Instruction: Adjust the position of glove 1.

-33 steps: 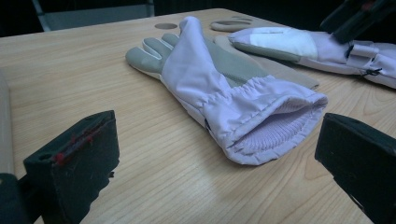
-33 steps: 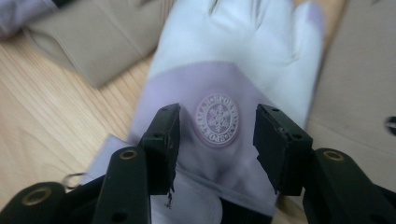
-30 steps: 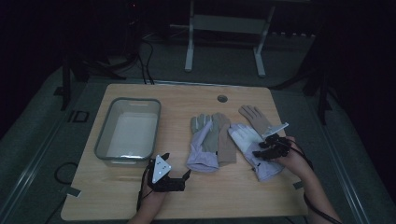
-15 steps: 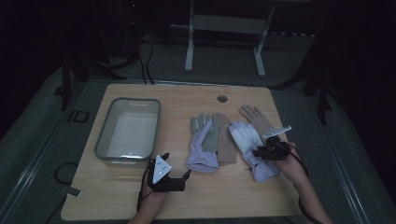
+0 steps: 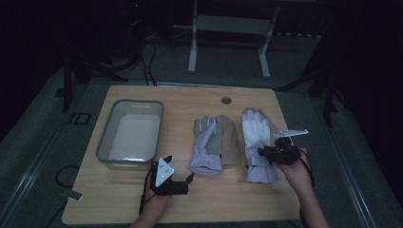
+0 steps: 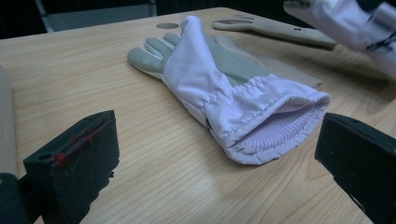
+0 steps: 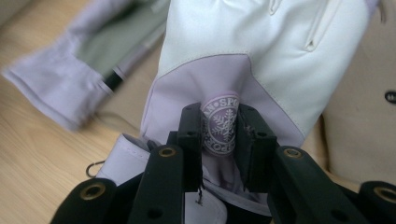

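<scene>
Right gripper view has the right gripper point(image 7: 219, 140) pinched on a fold of the white glove point(image 7: 261, 51), its jaws just closed in on the lilac back panel with the round snowflake badge point(image 7: 222, 128) squeezed between the pads. From the high view, the same gripper point(image 5: 271, 154) holds that glove near its cuff at the table's point(image 5: 199, 97) right side, the fingers pointing away from the person. The left gripper point(image 5: 178, 183) rests near the front edge, jaws spread wide and gripping nothing; its own view looks straight at the open cuff of the second glove point(image 6: 219, 88), which lies flat between the two jaws' lines but clear of both. A grey bin point(image 5: 107, 145) stands at the left of the table, well apart from the white glove.

The step in hand looks to be lifting the white glove. To do it well, the grip should stay firm on the gathered fabric, since only a thin fold is caught and could slip. A steady, level rise would keep the fingers from dragging across the second glove beside it.
</scene>
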`<state>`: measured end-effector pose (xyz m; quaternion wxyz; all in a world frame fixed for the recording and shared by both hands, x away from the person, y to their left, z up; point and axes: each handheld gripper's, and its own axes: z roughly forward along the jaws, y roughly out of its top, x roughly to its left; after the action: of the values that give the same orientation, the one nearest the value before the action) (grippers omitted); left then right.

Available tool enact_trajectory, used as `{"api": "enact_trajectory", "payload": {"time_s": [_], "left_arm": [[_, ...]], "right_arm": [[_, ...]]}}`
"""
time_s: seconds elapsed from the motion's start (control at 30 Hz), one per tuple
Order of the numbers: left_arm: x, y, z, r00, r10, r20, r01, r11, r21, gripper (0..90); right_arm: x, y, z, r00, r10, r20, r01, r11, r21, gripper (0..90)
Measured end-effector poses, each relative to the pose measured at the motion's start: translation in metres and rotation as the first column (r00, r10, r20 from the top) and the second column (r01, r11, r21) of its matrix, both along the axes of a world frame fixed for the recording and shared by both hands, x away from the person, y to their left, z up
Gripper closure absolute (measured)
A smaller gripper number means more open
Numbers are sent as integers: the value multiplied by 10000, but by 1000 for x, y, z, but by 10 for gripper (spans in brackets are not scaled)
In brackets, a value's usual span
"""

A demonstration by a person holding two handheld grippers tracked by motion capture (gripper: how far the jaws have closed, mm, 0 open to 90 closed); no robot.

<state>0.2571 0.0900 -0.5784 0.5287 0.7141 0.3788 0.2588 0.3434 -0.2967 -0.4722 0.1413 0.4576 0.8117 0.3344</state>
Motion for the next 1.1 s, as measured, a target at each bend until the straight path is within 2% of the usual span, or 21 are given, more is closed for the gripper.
{"api": "enact_trajectory", "payload": {"time_s": [0.07,0.2,0.23,0.27,0.3,0.4,0.43,0.47,0.57,0.67,0.7,0.77,0.8,0.83,0.87,0.9,0.97,1.0,1.07,1.1], "left_arm": [[0,0,0,10000,-3,-8,3,10000,-7,1],[1,0,0,10000,-3,-66,3,10000,-25,1],[1,0,0,10000,4,-62,-4,10000,-13,1],[0,0,0,10000,-9,-10,9,10000,5,1],[0,0,0,10000,-9,-10,9,10000,5,1],[0,0,0,10000,-43,3,43,10000,55,0],[0,0,0,10000,-43,3,43,10000,55,1],[0,0,0,10000,-37,-6,37,10000,31,1],[0,0,0,10000,-50,0,50,10000,44,1],[0,0,0,10000,-56,12,56,10000,60,1],[0,0,0,10000,-56,12,56,10000,60,0],[0,0,0,10000,-62,20,62,10000,61,0],[0,0,0,10000,-63,24,63,10000,60,1],[0,0,0,10000,-59,31,59,10000,48,1],[0,0,0,10000,-59,31,59,10000,48,1],[0,0,0,10000,-66,29,66,10000,45,1],[0,0,0,10000,-77,32,77,10000,33,1],[0,0,0,10000,-84,42,84,10000,34,0],[-1,0,0,9999,-81,65,81,10000,26,1],[-1,0,0,9999,-101,71,101,9999,25,0]], "right_arm": [[-1,9,11,9999,-105,54,102,9982,590,733],[0,18,18,9998,-123,177,111,9977,663,732],[1,25,22,9995,-109,289,88,9973,724,732],[3,38,28,9992,-34,405,-7,9951,987,733],[3,38,28,9992,-34,405,-7,9951,987,733],[6,59,31,9985,79,542,-135,9945,1038,732],[6,59,31,9985,79,542,-135,9945,1038,732],[8,71,31,9982,59,602,-119,9950,992,732],[10,79,31,9982,12,596,-81,9933,1153,731],[14,97,29,9993,-90,375,25,9852,1712,731],[14,97,29,9993,-90,375,25,9852,1712,731],[16,111,29,9996,-183,206,137,9785,2057,731],[16,111,29,9996,-183,206,137,9785,2057,731],[16,119,28,9998,-165,124,134,9761,2171,731],[16,119,28,9998,-165,124,134,9761,2171,731],[15,131,26,9999,-160,21,153,9785,2055,731],[16,134,25,9998,-175,-43,180,9786,2050,731],[18,143,21,9993,-339,-153,363,9787,2023,731],[19,146,18,9989,-381,-271,429,9781,2038,730],[21,151,12,9972,-622,-409,693,9765,2040,730]]}}
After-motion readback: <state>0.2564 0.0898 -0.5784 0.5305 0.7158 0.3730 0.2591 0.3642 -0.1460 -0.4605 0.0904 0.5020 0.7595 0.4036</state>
